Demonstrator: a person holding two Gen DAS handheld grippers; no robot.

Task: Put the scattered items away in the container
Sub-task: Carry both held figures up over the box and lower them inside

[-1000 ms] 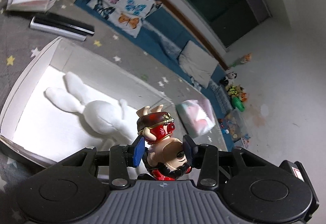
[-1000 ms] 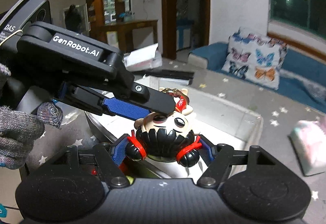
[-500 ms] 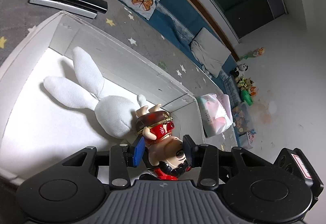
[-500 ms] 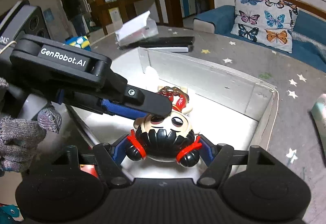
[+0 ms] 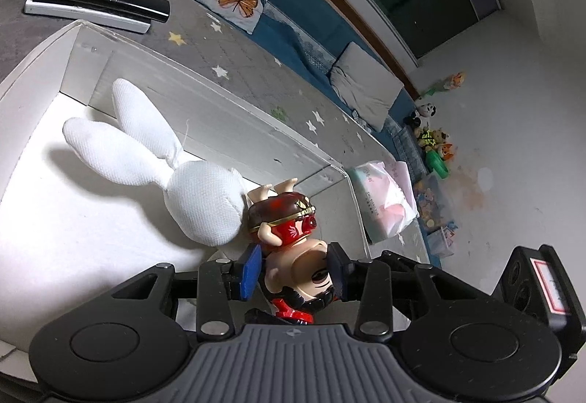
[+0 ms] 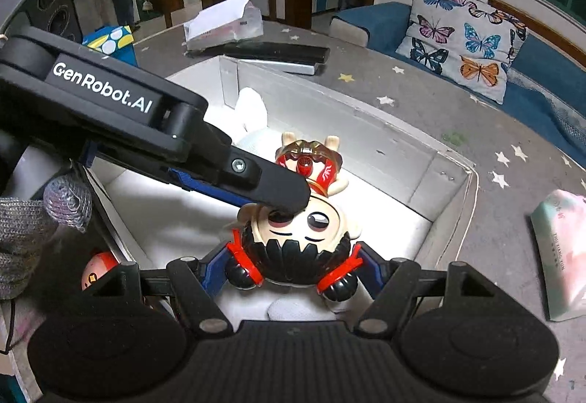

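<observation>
Here, both grippers hold one figurine (image 5: 293,249) low inside the white box (image 5: 205,102), beside a plush rabbit (image 5: 172,179). The left gripper (image 5: 293,273), whose jaws have just been closing, pinches its face; the right gripper (image 6: 293,269) clamps its black-and-red hair. A tissue pack (image 6: 562,252) lies outside on the starred mat (image 6: 421,91).

"GenRobot.AI" on left gripper (image 6: 282,198)

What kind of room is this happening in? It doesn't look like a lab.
Most likely a home living room: a butterfly-print cushion lies on a blue floor couch, a star-patterned grey mat covers the floor, and small toys sit piled along the wall.
</observation>
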